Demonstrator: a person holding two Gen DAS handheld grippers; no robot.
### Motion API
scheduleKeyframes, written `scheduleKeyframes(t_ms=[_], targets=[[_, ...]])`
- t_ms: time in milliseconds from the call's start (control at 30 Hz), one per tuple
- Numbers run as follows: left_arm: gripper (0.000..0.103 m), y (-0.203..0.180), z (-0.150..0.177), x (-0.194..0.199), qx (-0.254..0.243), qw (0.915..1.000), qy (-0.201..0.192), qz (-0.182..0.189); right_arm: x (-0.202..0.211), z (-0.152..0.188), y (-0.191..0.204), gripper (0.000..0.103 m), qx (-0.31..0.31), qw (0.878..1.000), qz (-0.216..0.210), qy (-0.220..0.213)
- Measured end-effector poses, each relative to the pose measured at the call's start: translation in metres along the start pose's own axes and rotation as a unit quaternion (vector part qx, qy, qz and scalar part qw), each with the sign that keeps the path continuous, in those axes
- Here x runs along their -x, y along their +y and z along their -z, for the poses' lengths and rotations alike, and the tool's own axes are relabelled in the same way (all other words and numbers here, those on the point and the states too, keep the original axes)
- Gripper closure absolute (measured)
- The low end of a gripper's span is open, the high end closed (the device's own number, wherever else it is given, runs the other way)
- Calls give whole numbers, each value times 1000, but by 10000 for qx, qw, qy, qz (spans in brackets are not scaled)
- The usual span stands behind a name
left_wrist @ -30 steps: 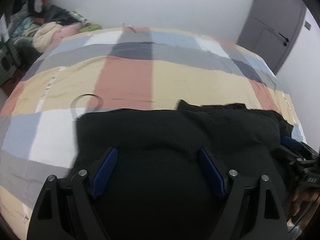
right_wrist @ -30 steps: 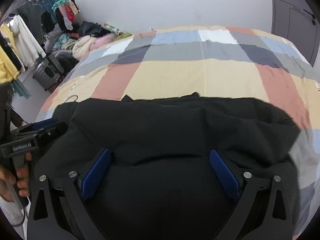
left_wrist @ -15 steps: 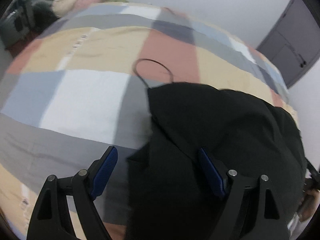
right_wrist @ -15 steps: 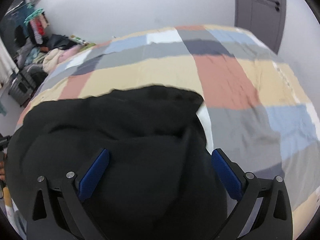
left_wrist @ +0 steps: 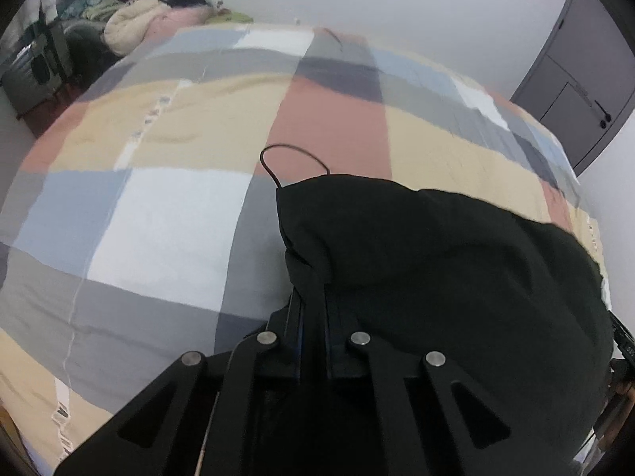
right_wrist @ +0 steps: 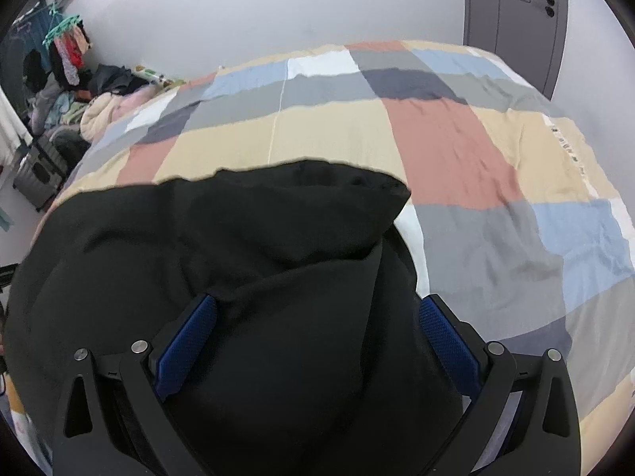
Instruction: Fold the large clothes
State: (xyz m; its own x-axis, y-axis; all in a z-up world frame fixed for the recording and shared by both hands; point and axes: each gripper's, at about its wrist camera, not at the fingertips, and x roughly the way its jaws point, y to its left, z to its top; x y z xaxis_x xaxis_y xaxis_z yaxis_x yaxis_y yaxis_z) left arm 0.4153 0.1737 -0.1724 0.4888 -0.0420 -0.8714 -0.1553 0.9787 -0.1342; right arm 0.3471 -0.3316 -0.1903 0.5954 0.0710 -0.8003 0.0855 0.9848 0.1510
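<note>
A large black garment lies bunched on the checked bed cover. A thin black drawstring loop sticks out from its far left corner. My left gripper is shut on the garment's left edge, with cloth pinched between its fingers. In the right wrist view the same garment fills the near half of the bed. My right gripper is open, its blue pads spread wide with the garment's right side lying between them.
The checked cover spreads bare beyond the garment. A heap of clothes and a suitcase stand off the bed's far left. A grey door is in the far right wall. White wall runs behind the bed.
My left gripper moved to the garment's left edge and closed on it. My right gripper swung toward the garment's right side and stayed open.
</note>
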Motion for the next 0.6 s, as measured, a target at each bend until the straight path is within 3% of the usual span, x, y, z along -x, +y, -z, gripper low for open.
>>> scheduleKeyframes(t_ms=[167, 433, 500, 567, 600], targets=[[93, -4, -4, 30, 31, 9998, -91, -189, 40, -10, 16, 0, 200, 9989, 67, -426], [91, -25, -1, 120, -67, 9979, -636, 66, 136, -23, 45, 0, 346, 9919, -66, -1219], [77, -36, 6, 148, -159, 9964, -819, 149, 157, -23, 52, 0, 393, 9896, -75, -1381], [44, -45, 14, 175, -241, 9934, -1101, 220, 182, -21, 60, 0, 409, 9866, -109, -1574], [41, -50, 18, 189, -282, 9914, -1258, 227, 195, -20, 62, 0, 397, 9851, -152, -1669]])
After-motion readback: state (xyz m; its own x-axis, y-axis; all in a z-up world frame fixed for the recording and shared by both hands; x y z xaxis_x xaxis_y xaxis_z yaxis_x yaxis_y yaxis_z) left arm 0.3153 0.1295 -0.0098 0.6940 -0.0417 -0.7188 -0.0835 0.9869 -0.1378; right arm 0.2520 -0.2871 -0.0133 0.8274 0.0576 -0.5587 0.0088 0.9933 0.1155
